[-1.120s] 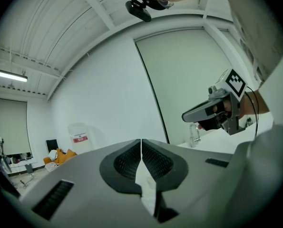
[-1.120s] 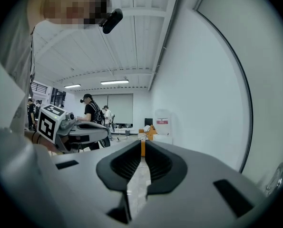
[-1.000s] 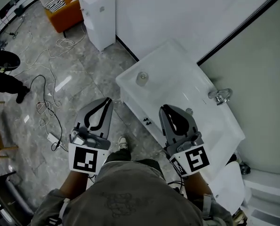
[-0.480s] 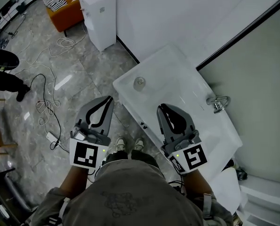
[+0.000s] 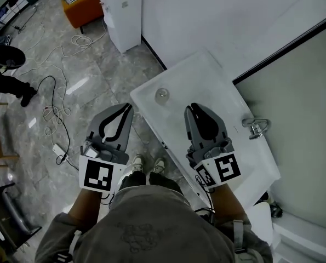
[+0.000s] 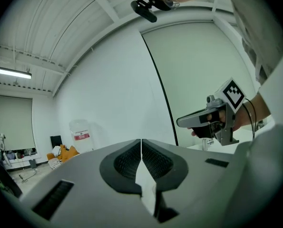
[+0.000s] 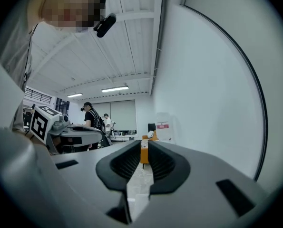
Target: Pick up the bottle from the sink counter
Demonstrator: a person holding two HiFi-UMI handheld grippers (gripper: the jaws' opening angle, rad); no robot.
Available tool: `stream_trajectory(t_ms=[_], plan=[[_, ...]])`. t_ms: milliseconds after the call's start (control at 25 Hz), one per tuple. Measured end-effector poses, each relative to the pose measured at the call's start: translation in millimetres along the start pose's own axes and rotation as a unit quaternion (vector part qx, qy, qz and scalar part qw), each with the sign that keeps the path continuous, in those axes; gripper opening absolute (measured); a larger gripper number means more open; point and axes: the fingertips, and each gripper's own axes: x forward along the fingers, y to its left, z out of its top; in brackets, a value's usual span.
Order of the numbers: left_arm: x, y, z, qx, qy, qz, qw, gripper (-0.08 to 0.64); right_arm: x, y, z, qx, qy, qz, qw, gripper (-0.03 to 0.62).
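the bottle (image 5: 162, 95) stands near the far left corner of the white sink tabletop (image 5: 206, 81), and neither tool touches it. the right tool (image 5: 191, 110) hovers over the tabletop, near the bottle and to its right, its jaws pressed together with nothing between them. the left tool (image 5: 128, 108) is held over the grey floor (image 5: 97, 70) just off the tabletop's edge, jaws likewise pressed together and empty. a faucet (image 5: 256, 126) sits at the tabletop's right side.
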Motion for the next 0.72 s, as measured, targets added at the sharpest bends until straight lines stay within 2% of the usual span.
stream_trajectory(t_ms=[80, 160, 240, 440, 720], plan=[[8.4, -0.5, 0.7, 0.011, 0.0, -0.001, 0.9999, 0.018, 11.9, -5.0, -2.3, 0.001, -0.006, 0.004, 1.0, 0.059], [19.2, 0.8, -0.2, 0.02, 0.0, -0.003, 0.9998, 0.018, 26.7, -8.6, -7.6, 0.002, -0.005, 0.013, 1.0, 0.157], [30.2, 4.1, -1.7, 0.031, -0.002, -0.005, 0.9995, 0.018, 43.4, -10.0, -15.5, 0.0, -0.001, 0.028, 1.0, 0.197], [59.1, 11.5, -18.4, 0.039, 0.0, -0.012, 0.9992, 0.018, 80.7, -17.3, -46.1, 0.001, 0.001, 0.059, 0.998, 0.248], [89.7, 20.7, -63.0, 0.017, 0.015, -0.024, 0.9995, 0.018, 125.4, -25.8, -119.3, -0.015, 0.039, 0.078, 0.996, 0.275]])
